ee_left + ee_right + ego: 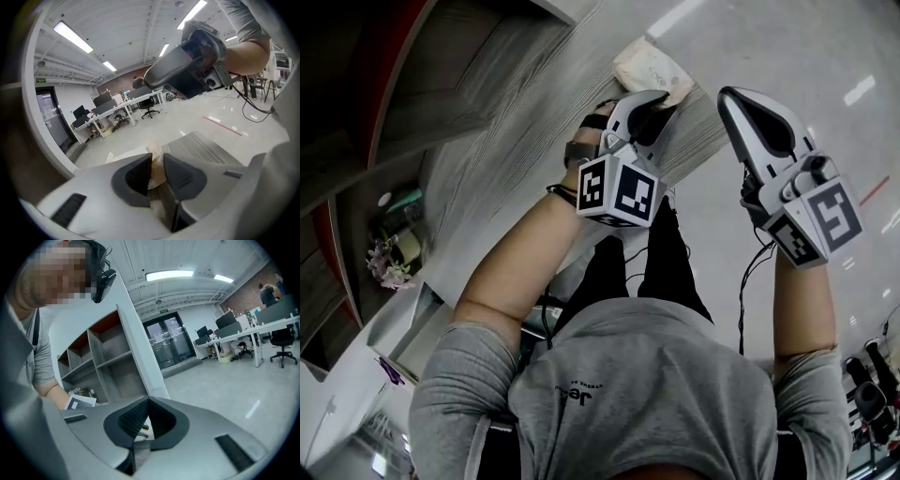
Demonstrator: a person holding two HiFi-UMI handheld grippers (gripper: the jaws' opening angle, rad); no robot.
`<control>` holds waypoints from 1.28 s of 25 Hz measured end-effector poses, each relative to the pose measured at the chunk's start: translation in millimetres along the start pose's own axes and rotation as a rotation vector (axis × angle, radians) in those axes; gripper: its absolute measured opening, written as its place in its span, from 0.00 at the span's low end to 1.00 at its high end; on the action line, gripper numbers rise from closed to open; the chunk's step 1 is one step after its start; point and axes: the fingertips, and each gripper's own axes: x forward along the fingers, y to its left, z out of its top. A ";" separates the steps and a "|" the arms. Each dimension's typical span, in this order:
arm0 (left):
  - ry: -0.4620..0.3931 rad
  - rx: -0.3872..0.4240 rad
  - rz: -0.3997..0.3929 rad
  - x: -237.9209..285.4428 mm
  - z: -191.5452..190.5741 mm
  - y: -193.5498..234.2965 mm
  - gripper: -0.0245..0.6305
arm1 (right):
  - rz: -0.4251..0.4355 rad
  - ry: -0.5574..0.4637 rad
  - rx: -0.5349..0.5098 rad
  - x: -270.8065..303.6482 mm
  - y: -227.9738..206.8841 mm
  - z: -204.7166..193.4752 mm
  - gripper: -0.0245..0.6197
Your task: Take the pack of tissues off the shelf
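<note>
The pack of tissues [649,67], pale beige and soft, lies at the end of the grey wood-grain shelf top [525,131]. My left gripper [659,98] reaches onto that top and is shut on the pack's near edge. In the left gripper view the pack [154,151] sits pinched between the two dark pads of the left gripper [158,164], with the striped shelf top [206,147] behind it. My right gripper [728,96] hangs in the air just right of the shelf end, shut and empty. In its own view the right gripper [148,401] shows both pads meeting.
The shelf unit [112,362] has open grey compartments; one holds small items and flowers [389,258]. Beyond lies a polished floor with office desks and chairs [117,110] and a glass double door [171,343]. Cables trail on the floor [255,105].
</note>
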 end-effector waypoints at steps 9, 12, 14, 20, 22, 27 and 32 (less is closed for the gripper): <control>-0.009 -0.031 0.052 3.1 -7.3 -1.9 0.21 | 0.004 0.005 0.022 -4.0 -3.2 -11.3 0.05; -0.011 -0.055 0.058 3.8 -6.3 -1.7 0.21 | 0.007 0.004 0.027 -5.8 -1.5 -12.1 0.05; -0.012 -0.057 0.054 4.0 -5.9 -1.7 0.21 | 0.009 0.004 0.025 -6.8 0.4 -10.8 0.05; -0.004 -0.088 0.054 6.2 -9.2 0.8 0.21 | 0.005 0.005 0.025 -8.0 6.3 -7.5 0.05; 0.003 -0.109 0.045 6.9 -9.2 1.2 0.21 | 0.006 0.002 0.023 -10.1 9.8 -5.0 0.05; -0.004 -0.177 0.017 -3.8 0.9 2.6 0.29 | 0.007 -0.017 0.011 -20.5 20.9 14.3 0.05; -0.056 -0.176 0.026 -26.6 37.1 14.1 0.37 | 0.002 -0.043 -0.004 -29.7 27.8 43.1 0.05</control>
